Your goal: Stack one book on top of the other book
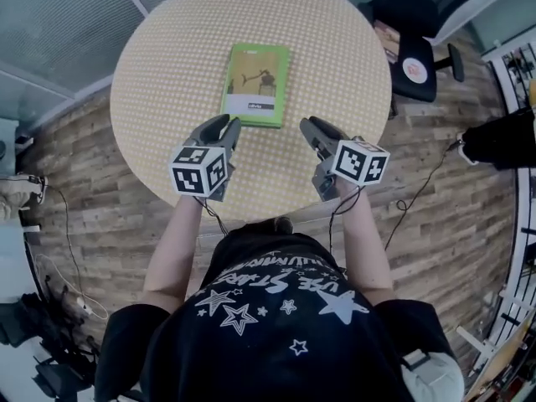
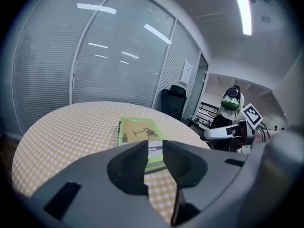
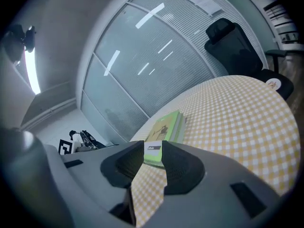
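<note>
1. Green books (image 1: 256, 85) lie as one pile on the tabletop (image 1: 167, 48), far of both hands; stacking looks done.
2. Left tongs (image 1: 228, 126) and right tongs (image 1: 311, 129) stand slightly apart, empty; nothing seems left.

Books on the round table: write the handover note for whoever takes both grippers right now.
Left gripper: jaws slightly apart, empty, short of the books.
Right gripper: the same, empty.
Books: a green stack lies flat near the middle of the table. Its layered edge in the right gripper view suggests two books, one on the other.
Done: the stacking, apparently.
Left: confirm the stack is two books and squared up.
</note>
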`<state>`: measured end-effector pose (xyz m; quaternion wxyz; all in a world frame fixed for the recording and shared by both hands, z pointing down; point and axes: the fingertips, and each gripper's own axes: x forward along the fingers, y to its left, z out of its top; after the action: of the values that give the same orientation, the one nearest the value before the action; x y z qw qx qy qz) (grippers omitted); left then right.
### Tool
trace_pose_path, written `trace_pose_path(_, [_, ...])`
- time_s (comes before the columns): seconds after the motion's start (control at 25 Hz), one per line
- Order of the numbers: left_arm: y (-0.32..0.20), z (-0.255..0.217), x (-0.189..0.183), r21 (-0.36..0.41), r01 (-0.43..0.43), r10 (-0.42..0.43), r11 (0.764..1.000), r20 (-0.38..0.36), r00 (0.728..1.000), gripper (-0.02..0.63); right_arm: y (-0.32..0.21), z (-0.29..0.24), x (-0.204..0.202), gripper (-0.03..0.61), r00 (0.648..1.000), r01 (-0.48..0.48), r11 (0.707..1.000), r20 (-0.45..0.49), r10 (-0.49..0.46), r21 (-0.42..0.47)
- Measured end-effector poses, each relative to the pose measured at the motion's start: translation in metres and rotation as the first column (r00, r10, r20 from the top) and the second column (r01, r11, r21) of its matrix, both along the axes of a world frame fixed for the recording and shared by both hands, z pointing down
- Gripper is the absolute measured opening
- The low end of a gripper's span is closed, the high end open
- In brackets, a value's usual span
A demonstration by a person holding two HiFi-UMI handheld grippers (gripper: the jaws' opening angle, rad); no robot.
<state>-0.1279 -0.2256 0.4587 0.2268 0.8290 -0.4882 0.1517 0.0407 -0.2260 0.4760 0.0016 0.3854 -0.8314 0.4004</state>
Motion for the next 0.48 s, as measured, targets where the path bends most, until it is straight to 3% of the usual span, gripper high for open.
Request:
trace_pose_path(0.2, [0.036,-0.028,0.047,0.093,-0.061,0.057,0.994,0.048,0.997,0.097,0.044,-0.029,0.021,0.096,1.000,0.025,0.996,0.011,-0.026,0.086])
trace_pose_path(0.48, [0.091,-0.054,0.077,0.153,-0.057,0.053,0.987,0.029,0.998,0.079,0.094,-0.055,0.042,0.070,0.999,0.030,0.987,0.025,-0.034,0.158])
